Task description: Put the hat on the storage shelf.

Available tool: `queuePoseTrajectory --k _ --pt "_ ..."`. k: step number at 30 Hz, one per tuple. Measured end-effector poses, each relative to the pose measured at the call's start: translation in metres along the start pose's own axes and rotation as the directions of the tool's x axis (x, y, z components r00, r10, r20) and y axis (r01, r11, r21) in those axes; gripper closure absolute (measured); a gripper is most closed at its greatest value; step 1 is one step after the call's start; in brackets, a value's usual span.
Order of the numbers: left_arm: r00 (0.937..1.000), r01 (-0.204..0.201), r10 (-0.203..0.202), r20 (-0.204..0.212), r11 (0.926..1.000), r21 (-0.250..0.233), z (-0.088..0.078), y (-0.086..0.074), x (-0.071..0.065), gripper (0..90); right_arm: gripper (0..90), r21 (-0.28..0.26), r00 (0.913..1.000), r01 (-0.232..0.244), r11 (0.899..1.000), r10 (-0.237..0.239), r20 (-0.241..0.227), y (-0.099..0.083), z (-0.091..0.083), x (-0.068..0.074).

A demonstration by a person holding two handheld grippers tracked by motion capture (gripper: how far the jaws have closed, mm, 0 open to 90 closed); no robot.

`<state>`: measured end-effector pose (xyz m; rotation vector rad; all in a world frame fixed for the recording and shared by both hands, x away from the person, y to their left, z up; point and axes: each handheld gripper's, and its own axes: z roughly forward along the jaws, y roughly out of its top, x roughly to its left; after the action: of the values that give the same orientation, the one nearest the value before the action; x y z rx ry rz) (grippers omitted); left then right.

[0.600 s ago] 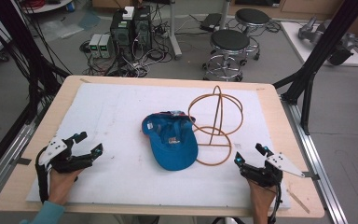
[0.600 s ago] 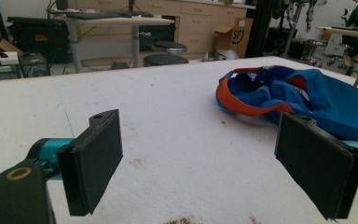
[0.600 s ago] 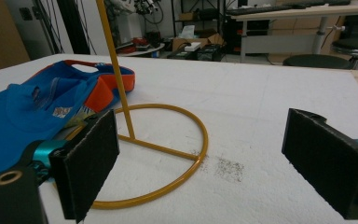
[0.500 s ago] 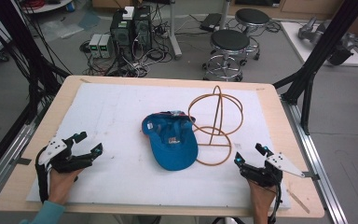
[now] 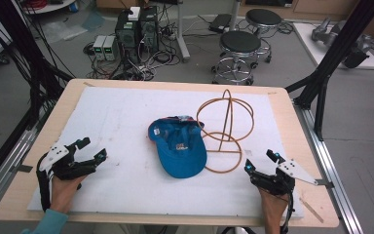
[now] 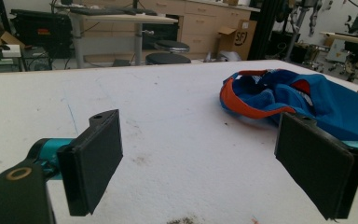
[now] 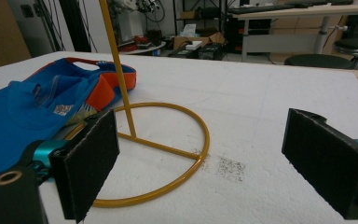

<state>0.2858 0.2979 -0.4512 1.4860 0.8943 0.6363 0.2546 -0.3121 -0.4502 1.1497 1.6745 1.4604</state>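
Black tongs (image 5: 90, 150) with teal fittings; a teal sleeve (image 5: 46, 223).

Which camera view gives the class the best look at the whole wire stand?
The high view: it shows the wire stand complete, base ring, upright rod and top hoops, beside the blue cap. The right gripper view shows just its base ring and lower rod close up. The left gripper view catches a sliver of rod at its right edge.

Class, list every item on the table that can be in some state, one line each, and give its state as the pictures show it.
Blue cap: lying flat on the white mat, edge against the stand's base ring.
Wire stand: upright, nothing hanging on it.
Left hand-held gripper: open, holding nothing, left of the cap.
Right hand-held gripper: open, holding nothing, near the stand's base ring.
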Motion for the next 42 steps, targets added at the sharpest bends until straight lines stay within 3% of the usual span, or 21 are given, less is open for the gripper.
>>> queuePoseTrajectory --k 8,13,17,21,25,34,39,42 --pt "0.9998 -0.021 0.021 0.006 0.9998 0.003 0.000 0.000 -0.001 14.9 9.8 0.005 0.9999 -0.012 1.000 0.012 0.006 0.000 0.001 -0.001" --pt "0.9999 -0.012 0.012 0.012 0.9999 0.005 0.000 0.000 -0.001 14.9 9.8 0.008 0.9998 -0.019 1.000 0.019 0.004 0.000 0.001 -0.001" --pt "0.9999 0.009 -0.009 0.007 0.9978 0.066 0.002 0.003 0.001 14.9 9.8 0.008 0.9998 -0.019 1.000 0.019 0.005 0.000 0.001 -0.001" --pt "0.9995 0.020 -0.022 0.023 0.9972 0.073 0.001 0.008 0.003 14.9 9.8 0.014 0.9998 -0.021 1.000 0.021 0.006 0.001 0.001 -0.001" --pt "0.9991 0.023 -0.026 0.033 0.9961 0.085 0.001 0.021 0.008 15.0 9.8 0.018 0.9998 -0.021 1.000 0.021 0.007 0.001 0.001 -0.001" --pt "0.9973 -0.026 0.015 0.072 0.9871 0.158 0.015 0.057 0.013 15.4 9.8 0.018 0.9998 -0.019 1.000 0.018 0.008 0.001 0.001 -0.001" --pt "0.9920 -0.040 0.015 0.125 0.9799 0.196 0.028 0.072 0.013 15.3 9.8 0.017 0.9998 -0.019 1.000 0.019 0.008 0.001 0.001 -0.001" --pt "0.9826 -0.061 0.016 0.185 0.9689 0.240 0.045 0.085 0.012 15.4 9.8 0.014 0.9998 -0.019 1.000 0.019 0.008 0.001 0.001 -0.001"
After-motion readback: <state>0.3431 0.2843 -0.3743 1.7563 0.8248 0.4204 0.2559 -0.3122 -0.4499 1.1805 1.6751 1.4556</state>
